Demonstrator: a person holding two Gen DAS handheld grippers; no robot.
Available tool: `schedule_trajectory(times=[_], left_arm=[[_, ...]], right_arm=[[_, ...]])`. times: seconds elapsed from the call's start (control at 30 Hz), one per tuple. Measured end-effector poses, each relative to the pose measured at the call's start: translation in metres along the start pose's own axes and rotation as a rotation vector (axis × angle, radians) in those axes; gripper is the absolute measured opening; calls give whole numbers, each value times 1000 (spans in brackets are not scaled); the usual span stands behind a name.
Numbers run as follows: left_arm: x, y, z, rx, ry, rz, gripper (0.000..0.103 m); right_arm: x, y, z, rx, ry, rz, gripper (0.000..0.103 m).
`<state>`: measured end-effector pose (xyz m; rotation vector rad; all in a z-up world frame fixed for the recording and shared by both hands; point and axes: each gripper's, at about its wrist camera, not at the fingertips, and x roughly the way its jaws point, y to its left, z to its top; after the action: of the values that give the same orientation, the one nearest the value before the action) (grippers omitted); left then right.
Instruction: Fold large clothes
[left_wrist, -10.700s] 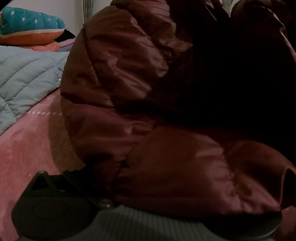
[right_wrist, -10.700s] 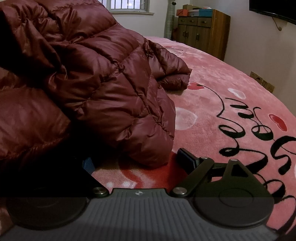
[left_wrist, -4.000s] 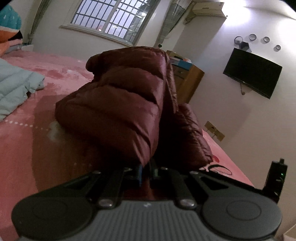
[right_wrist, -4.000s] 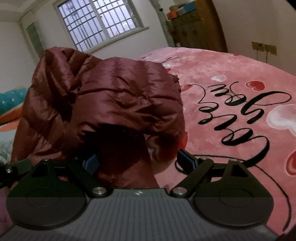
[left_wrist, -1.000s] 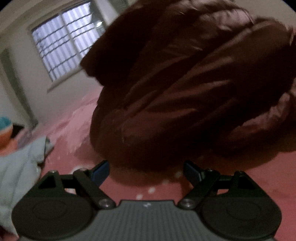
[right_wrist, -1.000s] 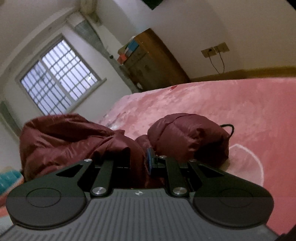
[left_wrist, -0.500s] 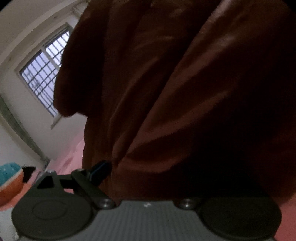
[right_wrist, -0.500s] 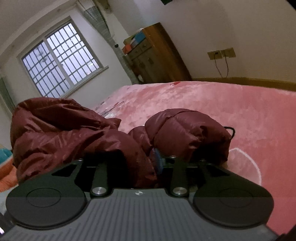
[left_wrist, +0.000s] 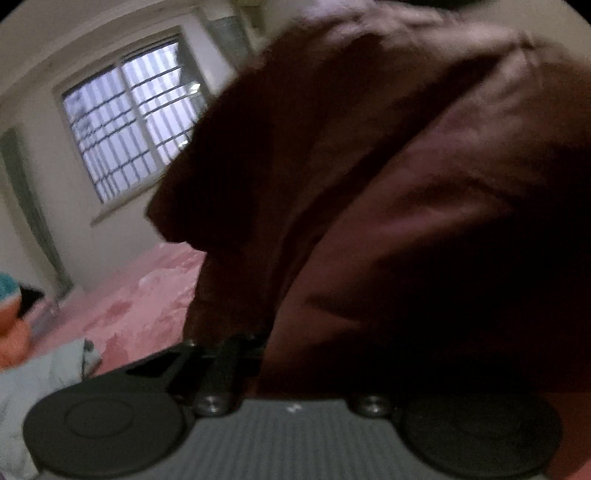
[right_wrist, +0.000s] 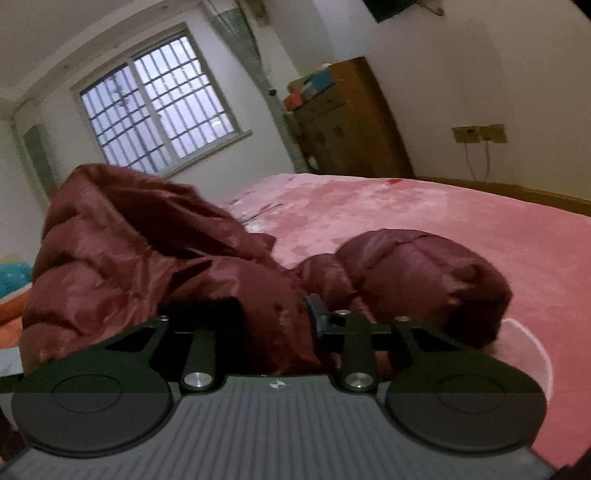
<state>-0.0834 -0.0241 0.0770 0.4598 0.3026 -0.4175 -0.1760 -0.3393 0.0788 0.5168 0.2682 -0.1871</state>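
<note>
A dark red puffer jacket (left_wrist: 388, 206) fills most of the left wrist view, lifted above the pink bed. My left gripper (left_wrist: 280, 350) is shut on a fold of it; its right finger is hidden under the fabric. In the right wrist view the jacket (right_wrist: 155, 258) is bunched on the bed, with a puffy sleeve (right_wrist: 417, 273) lying to the right. My right gripper (right_wrist: 284, 317) is shut on a fold of the jacket at its near edge.
A pink bedspread (right_wrist: 443, 214) covers the bed. A light blue quilted garment (left_wrist: 40, 373) lies at the left. A teal and orange pillow (right_wrist: 11, 280) is far left. A wooden cabinet (right_wrist: 351, 122) stands by the far wall, beside a barred window (right_wrist: 159, 103).
My left gripper was open in front of the jacket a second ago; it has closed on the fabric and the jacket now hangs over it. My right gripper stays shut on the jacket.
</note>
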Motion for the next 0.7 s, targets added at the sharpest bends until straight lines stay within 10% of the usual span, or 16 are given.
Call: schedule_trajectory(times=[0.33,0.7], left_arm=[[-106,56,23,-277,-81,-55,4],[-181,120,48,-455,-229,-57,4]], right_arm=[[-57,19,10,113,-106,94,19],[-162,85,40,-34,-308,137,18]])
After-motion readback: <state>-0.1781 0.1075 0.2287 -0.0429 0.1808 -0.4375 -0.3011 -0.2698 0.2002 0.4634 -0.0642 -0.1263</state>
